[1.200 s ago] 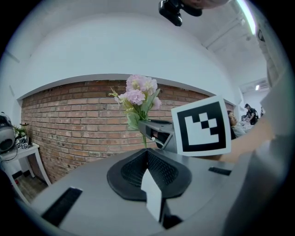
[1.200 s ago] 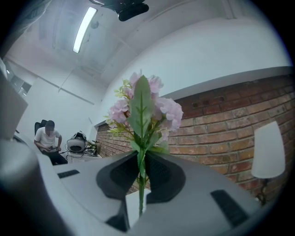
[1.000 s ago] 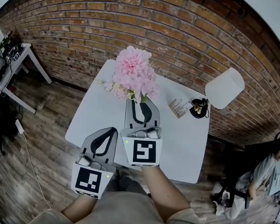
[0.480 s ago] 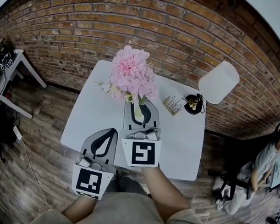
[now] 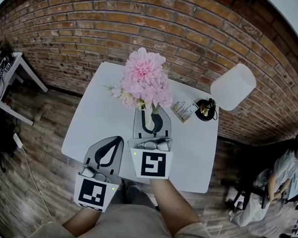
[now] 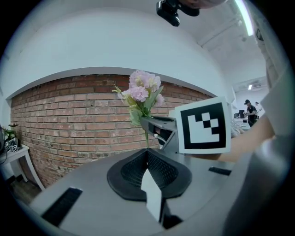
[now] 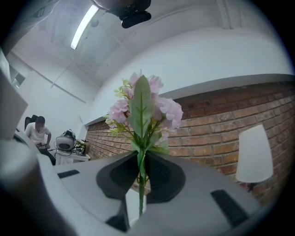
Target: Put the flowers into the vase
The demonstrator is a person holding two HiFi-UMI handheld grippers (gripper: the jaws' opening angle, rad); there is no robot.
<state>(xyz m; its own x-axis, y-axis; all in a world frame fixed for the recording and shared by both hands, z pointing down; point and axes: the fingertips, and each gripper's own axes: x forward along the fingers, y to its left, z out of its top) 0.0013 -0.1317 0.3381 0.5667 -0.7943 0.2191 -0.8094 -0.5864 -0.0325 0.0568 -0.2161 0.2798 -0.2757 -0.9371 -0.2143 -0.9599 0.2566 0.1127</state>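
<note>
A bunch of pink flowers (image 5: pixel 144 82) with green leaves stands upright over the far half of the white table (image 5: pixel 100 119). My right gripper (image 5: pixel 150 108) is shut on its thin green stem (image 7: pixel 139 184), and the blooms (image 7: pixel 143 108) rise above the jaws. A pale shape shows below between the jaws; I cannot tell whether it is the vase. My left gripper (image 5: pixel 120 137) hangs at the table's near edge, shut with nothing in it. From the left gripper (image 6: pixel 147 150) view, the flowers (image 6: pixel 140 92) and the right gripper (image 6: pixel 159 126) are ahead.
A white lamp shade (image 5: pixel 233 87), a small black and gold object (image 5: pixel 204 110) and a printed card (image 5: pixel 183 111) sit at the table's far right. A brick wall runs behind. A white side table (image 5: pixel 9 72) stands left; a person (image 5: pixel 283 174) sits right.
The right gripper and the flowers have drifted slightly to the right over the table. The left gripper has edged along with it. Both grips look the same.
</note>
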